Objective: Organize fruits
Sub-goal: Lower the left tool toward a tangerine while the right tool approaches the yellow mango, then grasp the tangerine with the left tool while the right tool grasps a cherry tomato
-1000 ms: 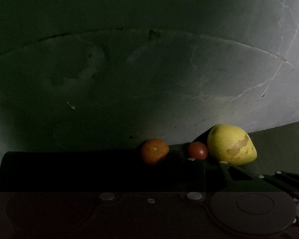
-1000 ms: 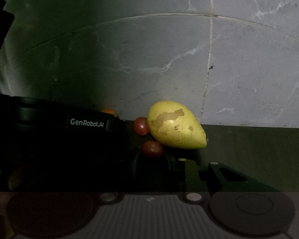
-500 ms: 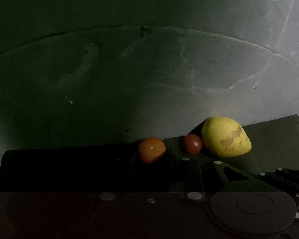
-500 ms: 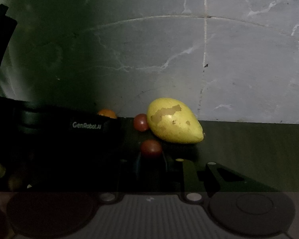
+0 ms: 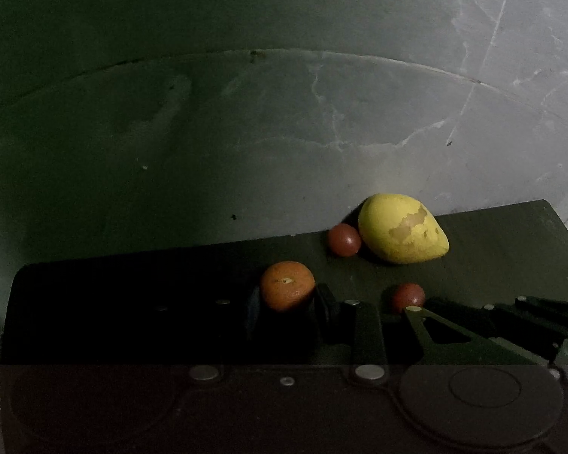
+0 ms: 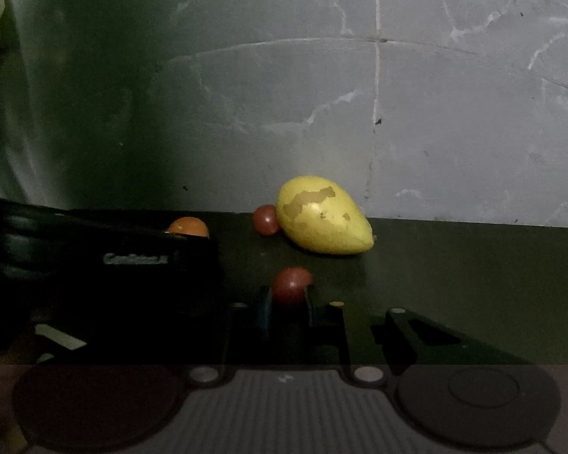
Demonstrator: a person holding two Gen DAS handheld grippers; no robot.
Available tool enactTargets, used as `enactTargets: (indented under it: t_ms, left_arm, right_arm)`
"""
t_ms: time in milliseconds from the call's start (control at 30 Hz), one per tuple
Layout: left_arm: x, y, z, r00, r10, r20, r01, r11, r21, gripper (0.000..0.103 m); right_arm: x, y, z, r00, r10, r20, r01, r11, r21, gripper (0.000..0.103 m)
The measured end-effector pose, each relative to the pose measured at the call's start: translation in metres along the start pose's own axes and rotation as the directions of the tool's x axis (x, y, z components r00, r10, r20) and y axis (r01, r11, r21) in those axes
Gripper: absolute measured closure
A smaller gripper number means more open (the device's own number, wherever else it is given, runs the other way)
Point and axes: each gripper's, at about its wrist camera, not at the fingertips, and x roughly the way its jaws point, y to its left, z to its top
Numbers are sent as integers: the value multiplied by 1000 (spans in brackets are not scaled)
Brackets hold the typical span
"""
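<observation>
Hiding left fingers (image 5: 287, 302) in shadow, clamped on orange (image 5: 287, 289); right fingers (image 6: 288, 302) clamped on red fruit (image 6: 291, 284); yellow mango (image 6: 322, 215) blotchy at desk (image 6: 473, 265) rear edge.

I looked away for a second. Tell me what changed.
Both grippers tipped to see more of the dark mat. The left gripper still brackets the orange, the right gripper the near red fruit. The mango and far red fruit stayed touching.

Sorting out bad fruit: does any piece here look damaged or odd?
The yellow mango by the wall has dull brownish patches where its skin looks peeled or scuffed. The orange and small red fruits look intact.
</observation>
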Motion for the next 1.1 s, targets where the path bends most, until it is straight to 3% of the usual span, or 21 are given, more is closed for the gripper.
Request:
enactTargets:
  t_ms: [167, 600, 1100]
  left_arm:
    - [-1, -1, -3, 1000, 11, 2, -11, 1000, -6, 70]
    - [-6, -6, -8, 1000, 18, 7, -18, 1000, -6, 70]
    - [-37, -9, -30, 1000, -18, 24, 18, 1000, 4, 70]
  right_arm:
    - [12, 2, 6, 1000, -8, -6, 8, 1000, 0, 70]
    - [26, 7, 10, 1000, -1, -17, 1, 1000, -13, 78]
    - [-24, 18, -8, 999, -29, 31, 29, 1000, 12, 78]
